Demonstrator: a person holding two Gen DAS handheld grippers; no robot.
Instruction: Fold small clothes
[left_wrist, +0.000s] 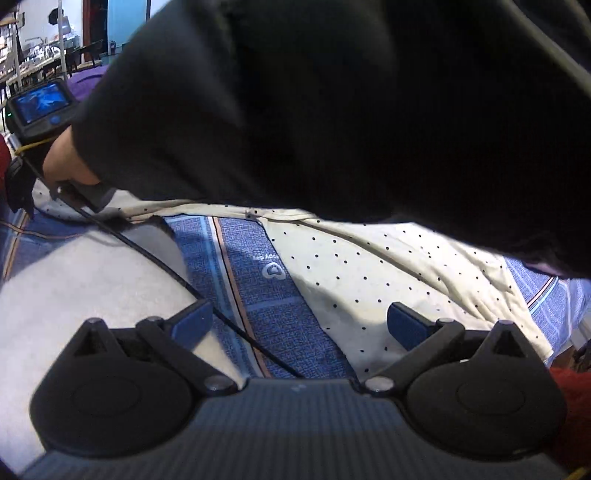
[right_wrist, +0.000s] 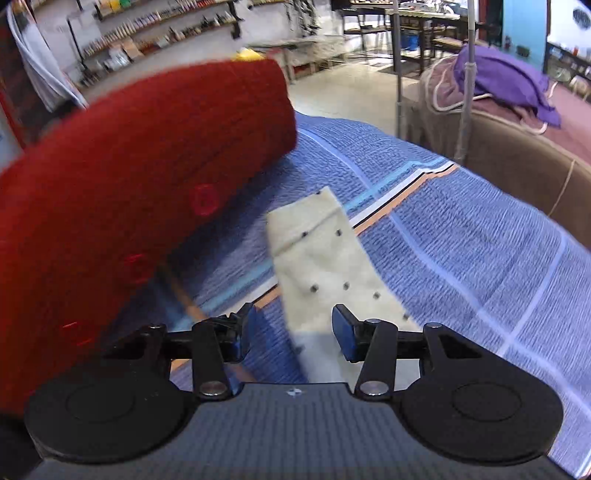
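Softly draped dotted garment waits between two open grippers

Spread over a blue striped bed cover, the cream dotted garment fills the right half of the left wrist view. It looks thin, light and limp, likely to sag and slide when lifted, so a pinch at a hem or corner seems best. The left hand-held gripper hangs above it, jaws wide apart and empty. In the right wrist view, the right hand-held gripper stands open over a narrow sleeve-like strip, pads not pressing. A red sleeve fills the upper left.
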